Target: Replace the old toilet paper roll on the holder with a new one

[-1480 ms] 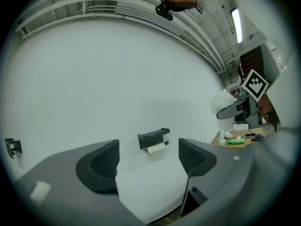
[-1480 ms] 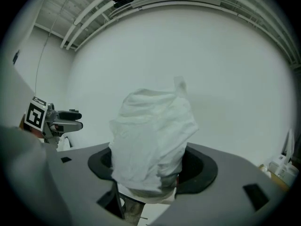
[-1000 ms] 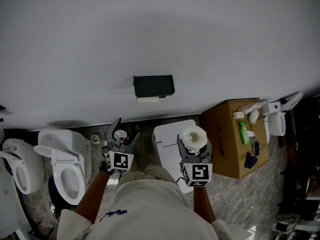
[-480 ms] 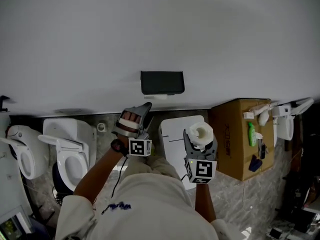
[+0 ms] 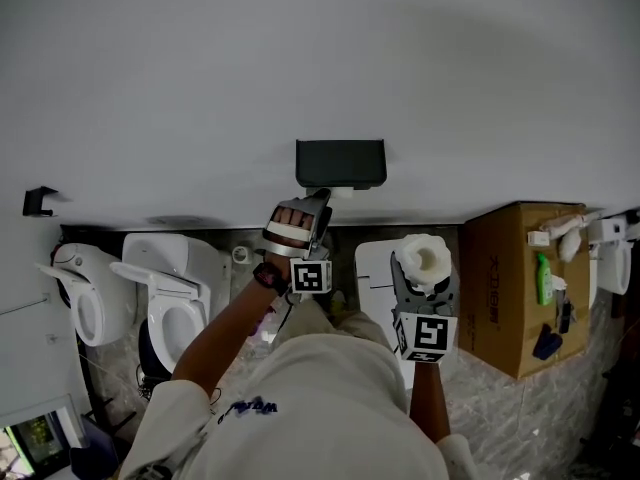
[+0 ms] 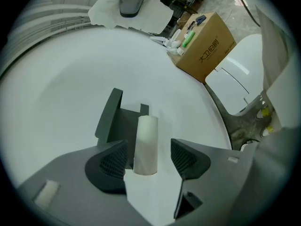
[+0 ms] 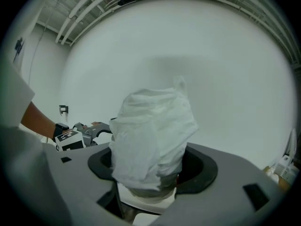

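Observation:
A dark holder (image 5: 340,163) hangs on the white wall. The old roll (image 6: 146,135), thin and white, sits on the holder (image 6: 115,119), with a loose sheet trailing toward the camera. My left gripper (image 5: 318,202) reaches up just under the holder. The old roll stands between the jaws of the left gripper (image 6: 148,157), which are closing. A gap still shows at the right pad (image 6: 184,158). Lower right, my right gripper (image 5: 425,273) is shut on the new roll (image 5: 424,255). The new roll (image 7: 153,140) is full and crumpled, and it fills the right gripper (image 7: 153,171).
Two white toilets (image 5: 165,293) (image 5: 85,303) stand at the left on the tiled floor. A white cistern lid (image 5: 375,273) lies below the holder. A cardboard box (image 5: 510,288) with a green bottle (image 5: 543,268) is at the right. A small black bracket (image 5: 38,201) sits on the wall.
My left gripper has risen from near the floor to the holder, rolled over and narrowed its jaws around the old roll. The right gripper still holds the new roll, a little lower.

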Motion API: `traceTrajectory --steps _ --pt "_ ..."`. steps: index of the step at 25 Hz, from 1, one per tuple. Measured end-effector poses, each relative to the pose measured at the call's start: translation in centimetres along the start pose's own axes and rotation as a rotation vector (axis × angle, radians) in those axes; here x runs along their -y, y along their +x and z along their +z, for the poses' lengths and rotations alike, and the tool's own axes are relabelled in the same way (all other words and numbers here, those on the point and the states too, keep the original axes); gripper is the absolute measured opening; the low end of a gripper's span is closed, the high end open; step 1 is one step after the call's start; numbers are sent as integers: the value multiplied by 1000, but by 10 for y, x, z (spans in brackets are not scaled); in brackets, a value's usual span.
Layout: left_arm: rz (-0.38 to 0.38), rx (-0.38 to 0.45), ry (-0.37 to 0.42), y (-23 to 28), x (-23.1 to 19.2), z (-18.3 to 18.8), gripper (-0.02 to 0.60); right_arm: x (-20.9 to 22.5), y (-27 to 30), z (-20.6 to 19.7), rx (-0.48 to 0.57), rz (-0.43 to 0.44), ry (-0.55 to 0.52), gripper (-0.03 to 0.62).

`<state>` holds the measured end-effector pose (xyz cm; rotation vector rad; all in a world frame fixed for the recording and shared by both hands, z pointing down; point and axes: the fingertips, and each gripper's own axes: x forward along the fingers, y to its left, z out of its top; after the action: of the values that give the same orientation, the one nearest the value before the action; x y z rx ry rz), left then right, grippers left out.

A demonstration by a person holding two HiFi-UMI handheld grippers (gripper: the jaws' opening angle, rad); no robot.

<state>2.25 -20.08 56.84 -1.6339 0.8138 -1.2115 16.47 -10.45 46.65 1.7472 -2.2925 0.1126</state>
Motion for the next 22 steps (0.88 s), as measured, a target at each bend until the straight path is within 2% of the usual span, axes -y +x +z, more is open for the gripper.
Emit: traceTrajectory --steps 4,16,19,22 --pt "16 -29 13 14 -1 3 282 11 4 0 13 -1 -16 318" --pt "8 -101 15 34 -3 -2 268 44 7 -12 24 -12 26 318" --pt "33 -116 42 38 -4 6 201 54 6 -24 16 -9 41 318" --pt "42 -127 66 47 -3 20 198 71 5 -35 8 -15 55 318"
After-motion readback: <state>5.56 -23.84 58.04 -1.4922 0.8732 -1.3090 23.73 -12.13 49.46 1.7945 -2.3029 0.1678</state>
